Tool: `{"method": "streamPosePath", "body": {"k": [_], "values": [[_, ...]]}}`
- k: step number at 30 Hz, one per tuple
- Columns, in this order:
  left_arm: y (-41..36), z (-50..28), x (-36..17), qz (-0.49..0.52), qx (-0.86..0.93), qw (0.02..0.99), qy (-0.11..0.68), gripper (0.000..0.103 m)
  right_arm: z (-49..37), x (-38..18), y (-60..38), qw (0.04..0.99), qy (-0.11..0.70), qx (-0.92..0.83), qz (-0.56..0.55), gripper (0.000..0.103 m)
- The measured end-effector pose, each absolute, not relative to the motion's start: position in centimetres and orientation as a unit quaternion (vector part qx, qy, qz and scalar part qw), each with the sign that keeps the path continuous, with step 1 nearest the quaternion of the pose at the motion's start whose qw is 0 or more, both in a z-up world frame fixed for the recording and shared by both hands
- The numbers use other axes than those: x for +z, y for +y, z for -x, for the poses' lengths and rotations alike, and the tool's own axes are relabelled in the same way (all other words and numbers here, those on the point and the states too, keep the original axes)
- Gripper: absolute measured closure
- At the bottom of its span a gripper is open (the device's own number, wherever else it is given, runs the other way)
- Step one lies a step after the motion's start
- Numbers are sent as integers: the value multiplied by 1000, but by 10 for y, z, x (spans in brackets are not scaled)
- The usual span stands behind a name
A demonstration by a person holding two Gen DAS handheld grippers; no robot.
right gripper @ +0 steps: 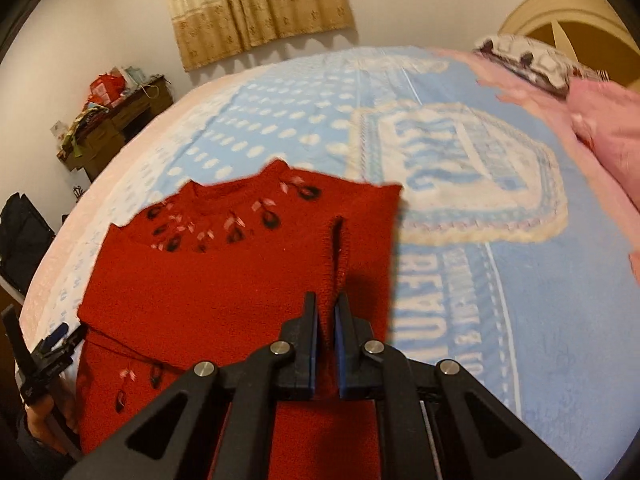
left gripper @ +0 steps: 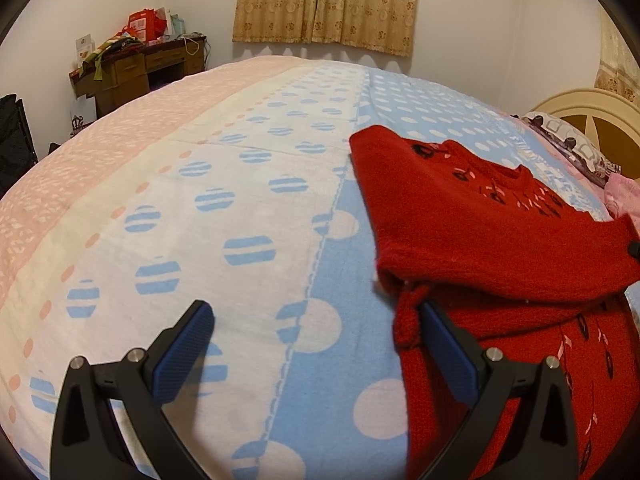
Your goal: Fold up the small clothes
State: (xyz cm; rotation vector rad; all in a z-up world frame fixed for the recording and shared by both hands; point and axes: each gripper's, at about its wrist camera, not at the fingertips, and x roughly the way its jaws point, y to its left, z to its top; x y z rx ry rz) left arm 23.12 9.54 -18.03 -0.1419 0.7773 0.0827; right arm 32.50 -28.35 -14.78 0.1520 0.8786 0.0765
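Note:
A red knitted sweater [left gripper: 480, 232] with black and pink motifs lies on the bed's blue, white and pink blanket [left gripper: 240, 208], one sleeve folded across the body. My left gripper [left gripper: 314, 312] stands open over the blanket. Its right finger [left gripper: 444, 344] rests against the sweater's left edge, and nothing sits between the pads. In the right wrist view my right gripper [right gripper: 326, 304] is shut on a ridge of the red sweater [right gripper: 220, 280], which rises between the blue pads. The left gripper [right gripper: 52, 344] shows at the sweater's far left edge, held by a hand.
Pink cloth [right gripper: 608, 128] and a patterned pillow [left gripper: 568, 140] lie by the cream headboard [left gripper: 592, 112]. A cluttered wooden desk [left gripper: 140, 68] stands beyond the bed's far left corner, and curtains [left gripper: 324, 0] hang on the back wall. A black bag [left gripper: 16, 140] sits at the left.

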Motion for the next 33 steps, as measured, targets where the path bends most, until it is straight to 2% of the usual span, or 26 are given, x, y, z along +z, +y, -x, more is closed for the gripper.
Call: {"method": "streamPosePath", "body": {"k": [7,8,9,11,16,21,24,28,33], "values": [[95,-230,-179,67,39,922,379,0,-325,-175,-292,887,453,24,-88,96],[95,-229,-178,68,38,922,379,0,-325,-175,-294,887,452,25,-93,91],[96,-226,-176,68,39,922,380,0,-324,-173,-297,887,450,24,-98,86],[98,-217,-169,63,51,922,378,0,-319,-164,-299,894,438,14,-90,42],[98,-190,-135,40,72,941,327,0,-306,-136,-275,913,404,44,-41,42],[81,-215,-118,24,50,945,321,0,-317,-141,-231,902,415,117,-24,42],[67,-241,-132,-6,56,939,340,0,-333,-161,-219,891,439,115,-19,42],[60,-263,-165,-39,70,917,390,0,-346,-188,-233,887,454,79,-23,54],[59,-256,-167,-37,63,923,379,0,-336,-180,-240,894,440,80,-37,54]]}}
